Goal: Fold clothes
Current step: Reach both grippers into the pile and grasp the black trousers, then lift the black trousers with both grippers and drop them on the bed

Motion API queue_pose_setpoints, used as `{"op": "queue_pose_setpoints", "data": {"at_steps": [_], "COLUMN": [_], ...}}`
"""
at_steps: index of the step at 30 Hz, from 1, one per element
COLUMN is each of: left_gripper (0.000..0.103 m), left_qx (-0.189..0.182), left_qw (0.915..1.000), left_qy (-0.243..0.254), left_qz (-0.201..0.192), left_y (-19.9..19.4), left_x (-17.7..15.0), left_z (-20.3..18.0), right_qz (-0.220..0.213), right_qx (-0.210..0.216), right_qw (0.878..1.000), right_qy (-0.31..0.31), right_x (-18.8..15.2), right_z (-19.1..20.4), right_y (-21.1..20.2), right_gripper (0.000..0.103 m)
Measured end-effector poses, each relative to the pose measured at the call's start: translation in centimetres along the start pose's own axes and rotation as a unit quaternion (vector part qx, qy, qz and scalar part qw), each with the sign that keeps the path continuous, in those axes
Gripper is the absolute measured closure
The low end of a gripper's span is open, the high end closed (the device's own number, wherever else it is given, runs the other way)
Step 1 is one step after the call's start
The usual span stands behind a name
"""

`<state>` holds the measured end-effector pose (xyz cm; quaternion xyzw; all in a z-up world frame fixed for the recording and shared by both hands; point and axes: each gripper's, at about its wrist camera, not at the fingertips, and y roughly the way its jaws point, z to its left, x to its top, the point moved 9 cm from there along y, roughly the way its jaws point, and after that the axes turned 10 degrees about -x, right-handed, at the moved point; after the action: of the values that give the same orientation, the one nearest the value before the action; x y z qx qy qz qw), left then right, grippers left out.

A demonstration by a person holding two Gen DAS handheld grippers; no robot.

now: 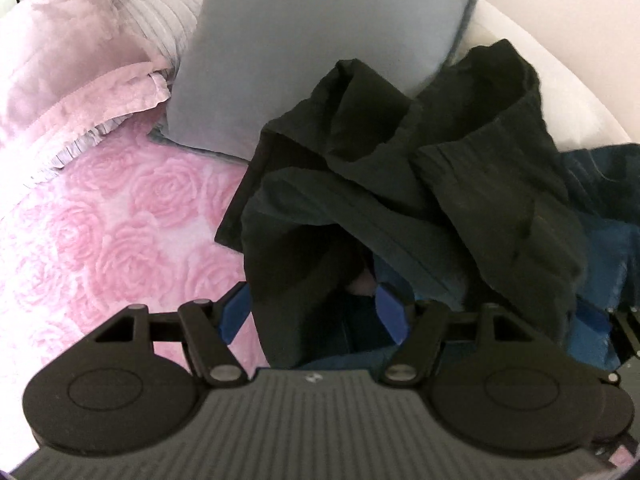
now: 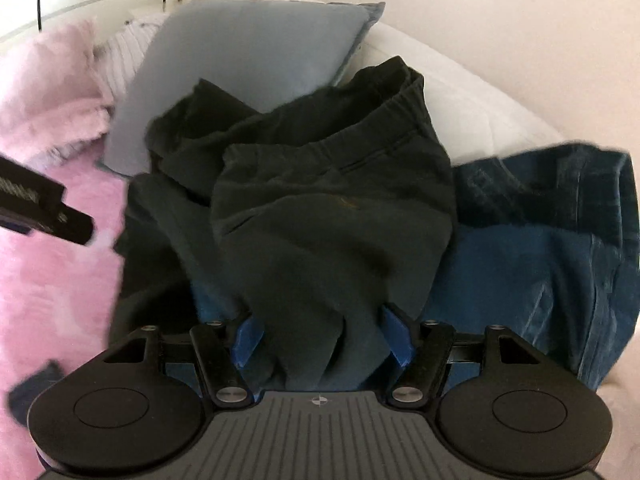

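Both the left gripper (image 1: 316,312) and right gripper (image 2: 322,334) stand parted around bunched folds of the black trousers (image 2: 320,200), which heap straight ahead of the jaws toward the grey pillow (image 1: 320,40), over the blue jeans (image 2: 540,248).

A bed fills the view, its pink rose-patterned bedspread (image 1: 120,220) under a grey-blue pillow (image 1: 304,60), pink ruffled pillows (image 1: 68,80) and a white pillow (image 2: 460,100) (partly hidden). Behind, a pale wall (image 2: 520,20), brightly lit.

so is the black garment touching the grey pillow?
Touching. Left wrist view shows the black garment bunched up against the grey pillow, overlapping its lower edge.
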<state>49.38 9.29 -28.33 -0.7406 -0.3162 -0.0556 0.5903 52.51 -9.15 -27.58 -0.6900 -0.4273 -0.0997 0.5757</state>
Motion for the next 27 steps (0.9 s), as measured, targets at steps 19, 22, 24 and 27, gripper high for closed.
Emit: {"op": "queue_pose_setpoints", "data": {"at_steps": [19,22,24,27], "left_gripper": [0.037,0.037,0.037,0.037], "left_qx": [0.053,0.070,0.085,0.111], "left_qw": [0.9899,0.9816,0.9744,0.9610], "left_qy": [-0.092,-0.118,-0.137,-0.166], "left_qz": [-0.095,-0.133,-0.157,-0.191], "left_y": [-17.5,-23.4,-27.7,-34.2], "left_x": [-4.7,-7.4,-9.8,-14.3], "left_z": [10.3,13.1,15.2,18.8], "right_qz": [-0.105,-0.121,-0.132,-0.144], "right_qx": [0.267,0.326,0.367,0.434], "right_qw": [0.942,0.918,0.899,0.865], "right_qy": [0.175,0.190,0.199,0.206], "right_x": [10.2,11.7,12.6,13.4], "right_z": [2.8,5.5,7.3,11.0], "right_y": [-19.2,-24.6,-28.7,-35.6], "right_gripper": [0.088,0.088,0.088,0.088]}}
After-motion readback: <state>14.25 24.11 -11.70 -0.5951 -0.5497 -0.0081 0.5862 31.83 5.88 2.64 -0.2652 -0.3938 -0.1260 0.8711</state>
